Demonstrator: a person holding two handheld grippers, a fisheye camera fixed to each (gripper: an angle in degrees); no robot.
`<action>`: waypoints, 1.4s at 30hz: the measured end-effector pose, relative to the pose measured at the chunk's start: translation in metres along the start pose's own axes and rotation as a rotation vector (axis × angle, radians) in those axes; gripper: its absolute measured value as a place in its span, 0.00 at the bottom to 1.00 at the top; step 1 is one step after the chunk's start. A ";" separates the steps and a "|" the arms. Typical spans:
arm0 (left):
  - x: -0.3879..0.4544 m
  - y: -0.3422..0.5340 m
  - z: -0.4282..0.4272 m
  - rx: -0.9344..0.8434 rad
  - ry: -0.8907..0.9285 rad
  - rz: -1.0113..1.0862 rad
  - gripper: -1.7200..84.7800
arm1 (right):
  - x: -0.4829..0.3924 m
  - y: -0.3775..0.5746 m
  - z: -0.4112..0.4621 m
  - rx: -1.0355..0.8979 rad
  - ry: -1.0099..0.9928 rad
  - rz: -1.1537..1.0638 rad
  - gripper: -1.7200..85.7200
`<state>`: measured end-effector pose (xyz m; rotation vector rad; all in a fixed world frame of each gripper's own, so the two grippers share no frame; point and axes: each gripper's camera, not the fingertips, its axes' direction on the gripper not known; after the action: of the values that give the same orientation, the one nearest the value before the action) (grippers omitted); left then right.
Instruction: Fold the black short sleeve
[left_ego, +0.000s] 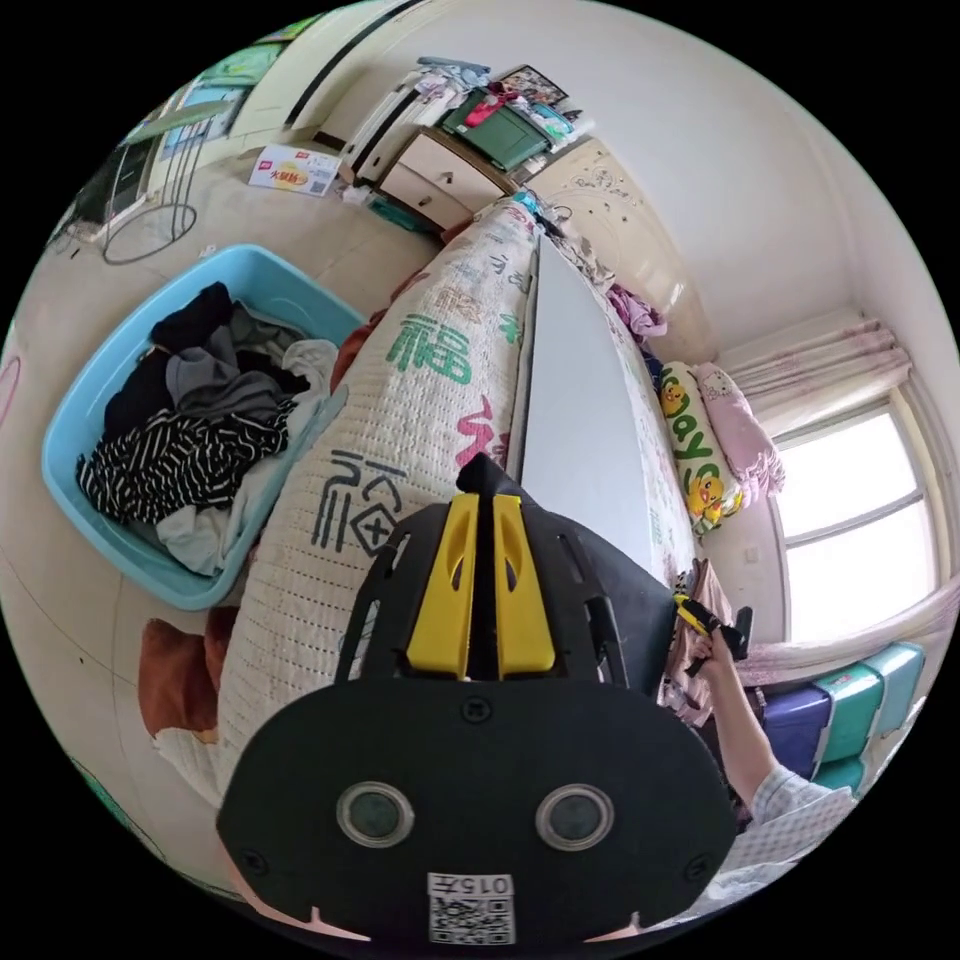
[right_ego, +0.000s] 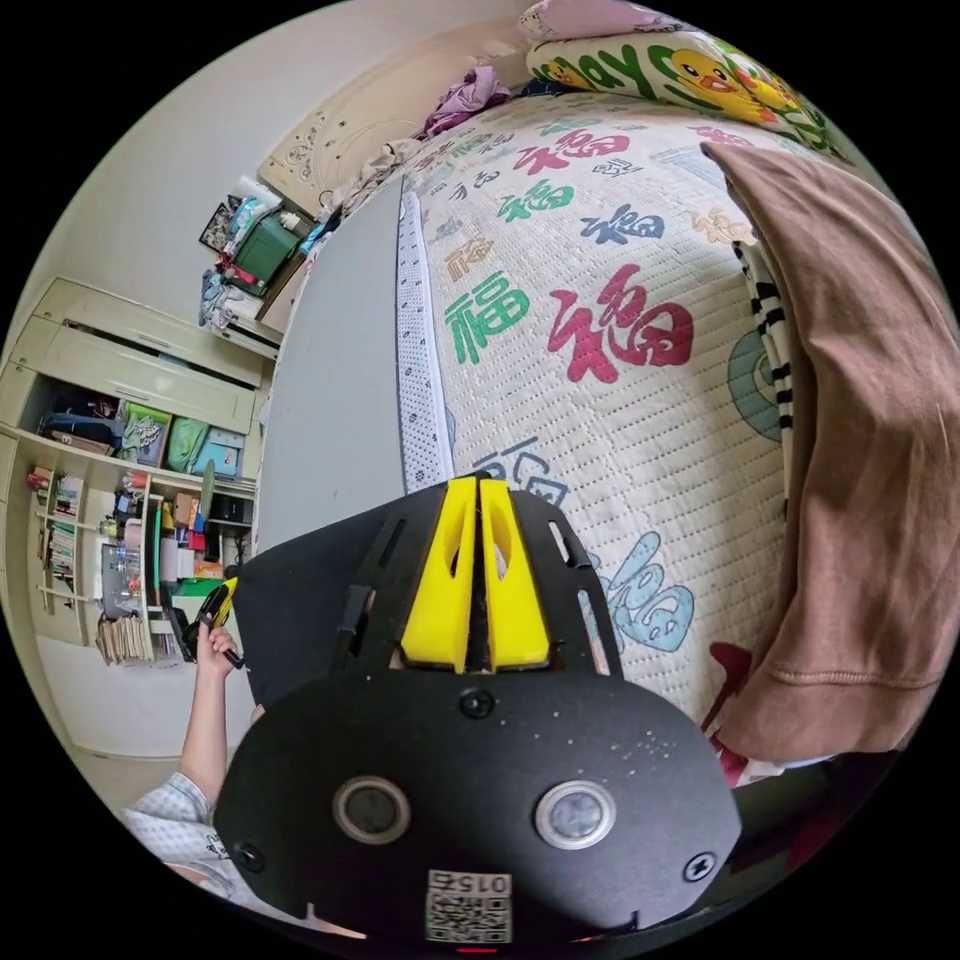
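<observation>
Left gripper and right gripper both have their yellow jaws pressed together, each nipping black cloth.

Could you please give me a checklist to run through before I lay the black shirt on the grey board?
1. Left gripper shut on shirt: ok, black cloth pokes past the jaw tips.
2. Right gripper shut on shirt: ok, the cloth's edge runs to its tips.
3. Shirt stretched between grippers: ok, top edge looks straight.
4. Board bare: ok.
5. Brown garment off the board: ok, it lies on the quilt.
6. Sleeves hanging flat: cannot tell.
</observation>
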<state>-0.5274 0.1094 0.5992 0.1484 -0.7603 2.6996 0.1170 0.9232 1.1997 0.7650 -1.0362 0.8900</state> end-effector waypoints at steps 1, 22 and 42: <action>-0.009 0.003 0.001 0.005 0.027 -0.046 0.04 | -0.001 0.001 0.001 0.001 0.008 -0.007 0.01; -0.029 0.186 -0.119 -0.061 0.101 0.187 0.12 | 0.038 0.234 -0.059 -0.055 -0.295 -0.196 0.12; -0.028 0.198 -0.128 -0.254 0.064 0.220 0.02 | 0.018 0.249 -0.006 -0.180 -0.112 -0.153 0.02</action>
<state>-0.5702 0.0099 0.3882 -0.0875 -1.1503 2.7603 -0.0978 1.0425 1.2432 0.7376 -1.1244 0.6195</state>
